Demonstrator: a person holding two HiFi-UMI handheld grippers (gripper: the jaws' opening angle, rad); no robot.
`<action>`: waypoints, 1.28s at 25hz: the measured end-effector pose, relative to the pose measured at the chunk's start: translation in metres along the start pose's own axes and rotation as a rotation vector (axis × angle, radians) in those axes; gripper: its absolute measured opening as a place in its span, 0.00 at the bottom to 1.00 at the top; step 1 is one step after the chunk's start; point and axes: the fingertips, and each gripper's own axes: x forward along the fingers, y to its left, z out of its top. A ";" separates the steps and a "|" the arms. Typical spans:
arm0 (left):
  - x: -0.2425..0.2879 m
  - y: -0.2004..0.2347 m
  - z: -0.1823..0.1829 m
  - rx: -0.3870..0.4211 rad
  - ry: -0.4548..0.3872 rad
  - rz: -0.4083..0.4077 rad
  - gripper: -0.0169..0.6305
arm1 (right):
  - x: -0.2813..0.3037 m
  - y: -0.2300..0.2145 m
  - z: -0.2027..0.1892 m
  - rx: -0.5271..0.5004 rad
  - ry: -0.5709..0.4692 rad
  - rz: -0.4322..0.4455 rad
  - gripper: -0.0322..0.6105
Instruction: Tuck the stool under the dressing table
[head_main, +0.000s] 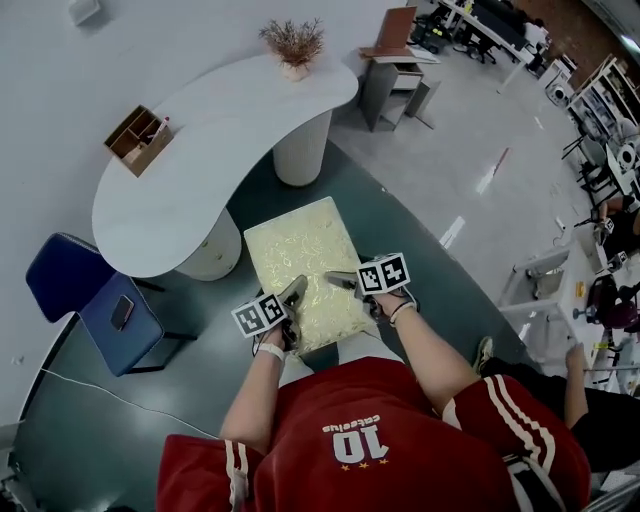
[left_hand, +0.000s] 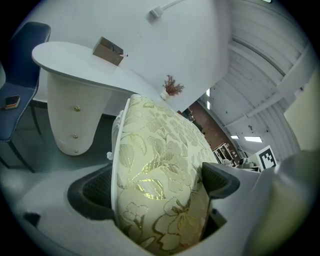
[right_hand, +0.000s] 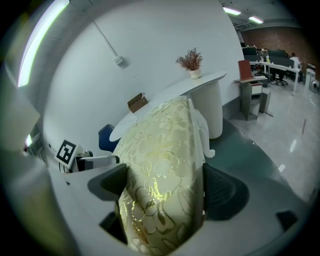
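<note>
Nearest the head camera is the person's red shirt (head_main: 370, 440), with both forearms reaching forward from it.

**Gripper state**
- The left gripper (head_main: 296, 292) is clamped on the near edge of the stool (head_main: 300, 265). One pad sits against the white base rim and the other against the gold-patterned cushion.
- The right gripper (head_main: 340, 281), just beside the left one, is clamped on the same edge. Its jaws stand wide, with the cushion filling the gap between the pads.

**Position of the stool**
- The stool extends straight ahead from both sets of jaws.
- Its far end lies near the dressing table (head_main: 200, 160), facing the gap between the round pedestal (head_main: 301, 150) and the second pedestal (head_main: 213, 255).
- Most of the seat is outside the tabletop outline.

**Other items**
- A blue chair (head_main: 90, 300) stands well to the left of the left gripper.
- A wooden box (head_main: 138, 140) and a dried plant (head_main: 293, 45) rest on the tabletop, beyond the stool.

**Step in hand**
Judged from this layout, the stool is gripped and being carried or guided, and it is not yet tucked in.

**Next move**
- Advance both grippers together, away from the body, keeping the seat square to the gap.
- Keep the seat below the tabletop and clear of the second pedestal, which is the closer one.
- Release only once the stool stands on the floor.
</note>
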 end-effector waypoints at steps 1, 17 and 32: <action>0.006 -0.003 0.003 -0.004 -0.006 0.007 0.86 | 0.001 -0.006 0.006 -0.005 0.003 0.009 0.78; 0.152 -0.051 0.059 -0.099 -0.098 0.183 0.86 | 0.037 -0.155 0.118 -0.069 0.134 0.196 0.77; 0.182 -0.004 0.086 -0.105 -0.235 0.198 0.82 | 0.104 -0.161 0.151 -0.147 0.082 0.305 0.75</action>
